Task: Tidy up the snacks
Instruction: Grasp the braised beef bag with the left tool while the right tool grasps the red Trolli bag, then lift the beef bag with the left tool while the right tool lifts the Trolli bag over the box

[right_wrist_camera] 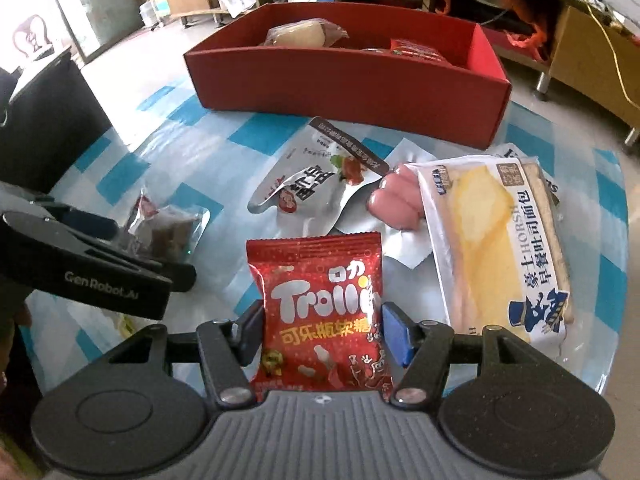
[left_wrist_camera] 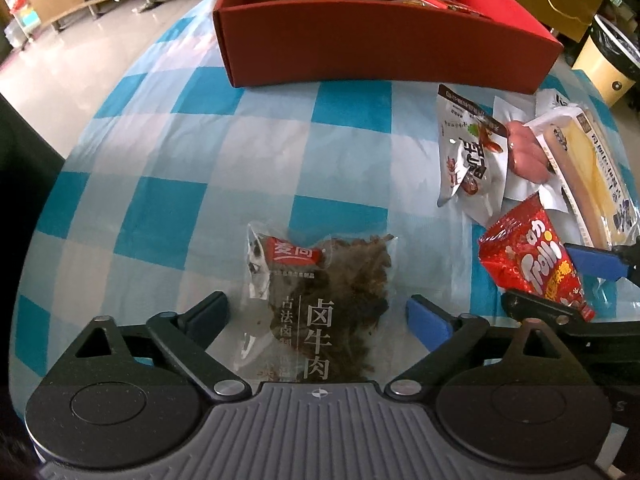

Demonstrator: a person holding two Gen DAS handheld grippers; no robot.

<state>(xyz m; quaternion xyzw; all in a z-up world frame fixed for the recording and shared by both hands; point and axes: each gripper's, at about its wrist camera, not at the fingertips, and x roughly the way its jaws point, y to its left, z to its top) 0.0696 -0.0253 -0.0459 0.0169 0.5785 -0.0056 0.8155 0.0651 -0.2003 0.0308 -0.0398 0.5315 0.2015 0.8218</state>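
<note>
A clear packet of braised beef lies on the blue checked tablecloth between the fingers of my left gripper, which is open around it. It also shows in the right wrist view. A red Trolli gummy bag sits between the fingers of my right gripper; the jaws stand at its two sides, still a little apart. The bag also shows in the left wrist view. A red box stands at the far side, holding several snacks.
On the right lie a white duck snack pouch, pink sausages and a wrapped toast bread. The left gripper body is close on the left. Floor, low benches and shelves lie beyond the table edge.
</note>
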